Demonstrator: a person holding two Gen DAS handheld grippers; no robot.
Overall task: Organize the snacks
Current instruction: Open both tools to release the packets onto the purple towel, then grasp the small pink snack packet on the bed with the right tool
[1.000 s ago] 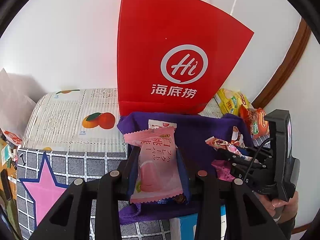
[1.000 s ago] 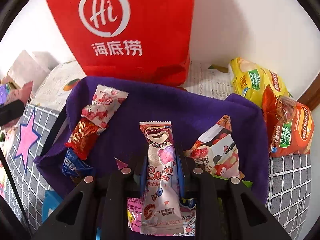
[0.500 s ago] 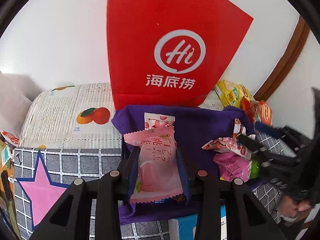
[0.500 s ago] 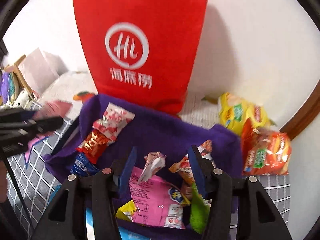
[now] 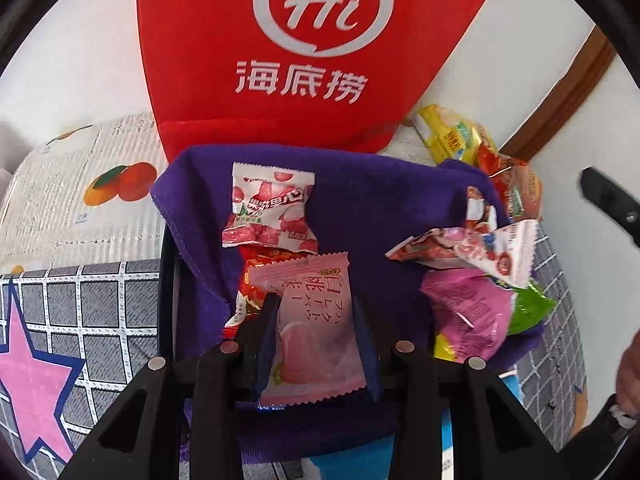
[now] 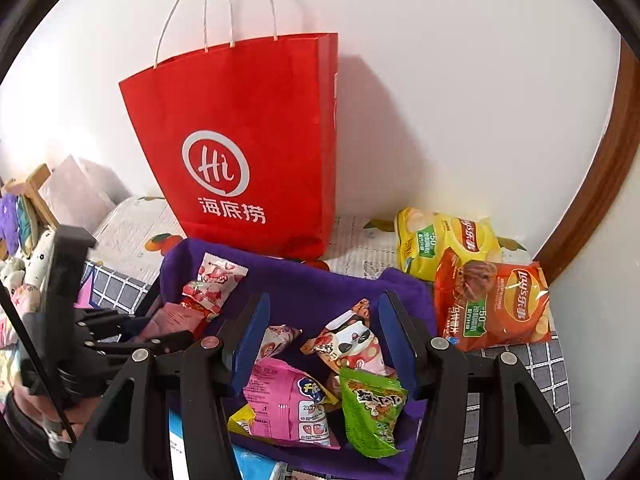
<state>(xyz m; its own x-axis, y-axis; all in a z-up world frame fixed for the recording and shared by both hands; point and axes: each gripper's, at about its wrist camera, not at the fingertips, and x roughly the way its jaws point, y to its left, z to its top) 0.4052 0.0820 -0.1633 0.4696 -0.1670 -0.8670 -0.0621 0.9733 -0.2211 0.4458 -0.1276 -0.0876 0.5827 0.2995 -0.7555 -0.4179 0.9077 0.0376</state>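
Cloth with grey checks and a pink star [image 5: 38, 384] fills the lower left of your left view, a fruit-print sheet [image 5: 80, 200] behind it, white wall above. At centre frame your left tool [image 5: 316, 320] is clenched on a pale pink peach snack packet [image 5: 316, 328], over the purple cloth basket [image 5: 360, 208]. A red paper bag [image 6: 248, 152] stands behind the basket against the wall. In the right view your right tool [image 6: 320, 320] is released, fingers spread above the basket's loose packets; their exact number is hard to make out, since they overlap. Two chip bags, one yellow [image 6: 444, 244] and one orange [image 6: 496, 304], lie at right beside the basket. Wooden trim [image 6: 600, 184] curves along the right edge.
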